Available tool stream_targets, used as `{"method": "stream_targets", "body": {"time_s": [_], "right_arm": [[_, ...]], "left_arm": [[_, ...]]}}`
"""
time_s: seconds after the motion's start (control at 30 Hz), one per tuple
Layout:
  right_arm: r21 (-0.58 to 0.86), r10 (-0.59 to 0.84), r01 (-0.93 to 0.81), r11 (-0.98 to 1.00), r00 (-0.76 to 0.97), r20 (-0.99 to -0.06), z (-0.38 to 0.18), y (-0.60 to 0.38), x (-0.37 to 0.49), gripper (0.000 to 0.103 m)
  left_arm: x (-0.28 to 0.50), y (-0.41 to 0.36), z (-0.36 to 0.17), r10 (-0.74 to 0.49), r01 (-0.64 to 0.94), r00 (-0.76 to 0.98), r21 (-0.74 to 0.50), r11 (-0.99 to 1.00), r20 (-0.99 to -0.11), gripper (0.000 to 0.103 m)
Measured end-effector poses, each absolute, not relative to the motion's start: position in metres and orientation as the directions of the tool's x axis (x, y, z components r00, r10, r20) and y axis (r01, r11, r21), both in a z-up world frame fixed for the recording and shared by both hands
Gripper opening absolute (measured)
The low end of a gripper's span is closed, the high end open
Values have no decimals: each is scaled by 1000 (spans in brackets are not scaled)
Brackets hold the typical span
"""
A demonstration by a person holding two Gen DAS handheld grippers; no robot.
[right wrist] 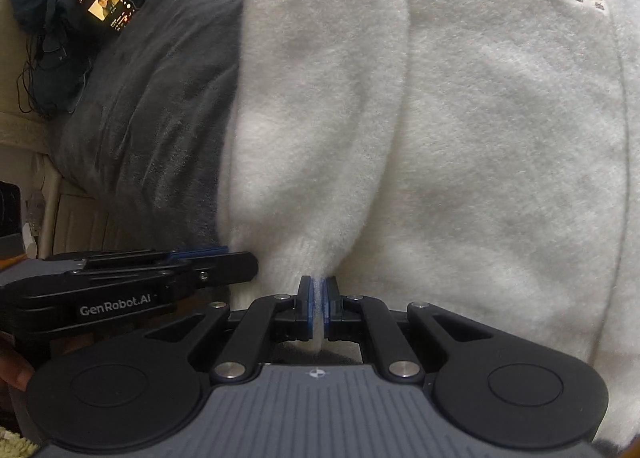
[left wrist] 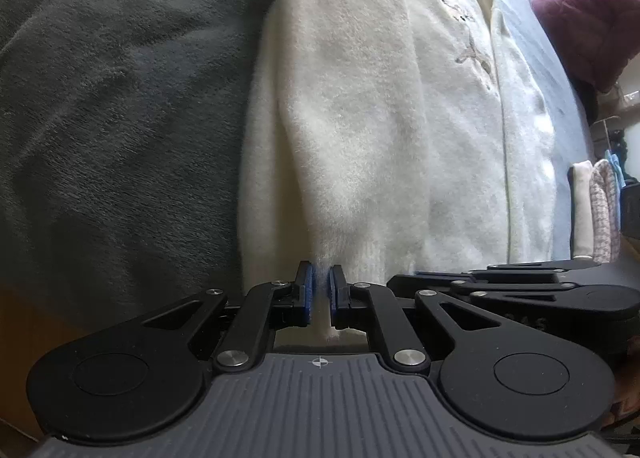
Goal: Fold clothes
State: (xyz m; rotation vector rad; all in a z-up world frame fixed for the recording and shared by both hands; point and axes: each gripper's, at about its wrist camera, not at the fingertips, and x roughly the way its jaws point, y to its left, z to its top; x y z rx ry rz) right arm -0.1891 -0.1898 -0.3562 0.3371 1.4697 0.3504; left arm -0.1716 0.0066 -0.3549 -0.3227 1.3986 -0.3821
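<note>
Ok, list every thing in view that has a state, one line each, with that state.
left gripper: shut on the sweater's edge
right gripper: shut on the sweater's edge
white fleece sweater: spread on the blanket, one long side folded over, not yet fully folded
grey blanket: spread flat, rumpled
phone: screen lit, lying on dark fabric
folded cloths: folded, stacked side by side

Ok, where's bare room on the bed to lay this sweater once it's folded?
Widest free patch: the grey blanket left of the cream sweater. Toward its far end it gets crowded by a lit phone and cables. Right of the sweater, only a narrow strip before the purple jacket and folded cloths.
</note>
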Motion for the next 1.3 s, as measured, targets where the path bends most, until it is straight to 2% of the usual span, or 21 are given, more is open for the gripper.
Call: {"method": "stream_targets", "body": {"time_s": [0.27, 0.43, 0.47, 0.5, 0.57, 0.6, 0.7, 0.77, 0.83, 0.93, 1.0, 1.07, 1.17, 1.3], "right_arm": [[392, 393, -28, 919, 54, -918, -373, -183, -194, 6], [394, 393, 6, 919, 70, -917, -377, -188, -200, 6], [397, 395, 12, 918, 70, -916, -376, -190, -201, 10], [403, 401, 24, 915, 64, -914, -372, -194, -202, 20], [414, 412, 48, 909, 51, -910, -365, -202, -204, 33], [415, 412, 56, 908, 51, -910, -361, -206, -205, 34], [355, 341, 45, 934, 189, -921, -327, -224, -199, 35], [354, 318, 78, 932, 293, -902, -311, -234, -185, 35], [339, 289, 71, 938, 381, -878, -302, -233, -164, 35], [326, 279, 25, 945, 459, -844, -302, -220, -130, 29], [346, 302, -3, 938, 494, -815, -312, -217, -115, 26], [333, 299, -13, 943, 472, -829, -335, -201, -105, 26], [182, 181, -29, 983, 326, -928, -374, -193, -105, 20], [125, 130, -38, 991, 384, -914, -331, -191, -92, 20]], "left_arm": [[-173, 5, -381, -411, 27, 99, -411, 911, -906, 7], [-178, -1, -378, -386, 90, 89, -378, 921, -918, 11], [-178, -1, -375, -385, 98, 88, -377, 921, -919, 16], [-179, 1, -371, -386, 103, 90, -377, 921, -918, 21], [-180, 5, -361, -384, 113, 108, -372, 921, -917, 24], [-179, 9, -353, -382, 113, 136, -369, 923, -914, 27], [-165, 24, -336, -393, 46, 218, -393, 919, -893, 28], [-150, 27, -328, -406, 22, 285, -418, 908, -868, 28], [-133, 21, -325, -424, 69, 324, -426, 902, -845, 28], [-114, 9, -331, -467, 155, 340, -441, 884, -816, 28], [-106, 3, -346, -499, 152, 306, -476, 866, -811, 28], [-100, -6, -363, -499, 141, 256, -479, 867, -828, 28], [-101, -9, -375, -512, 142, 228, -491, 859, -829, 28], [-101, 4, -381, -531, 131, 220, -515, 847, -818, 28]]}}
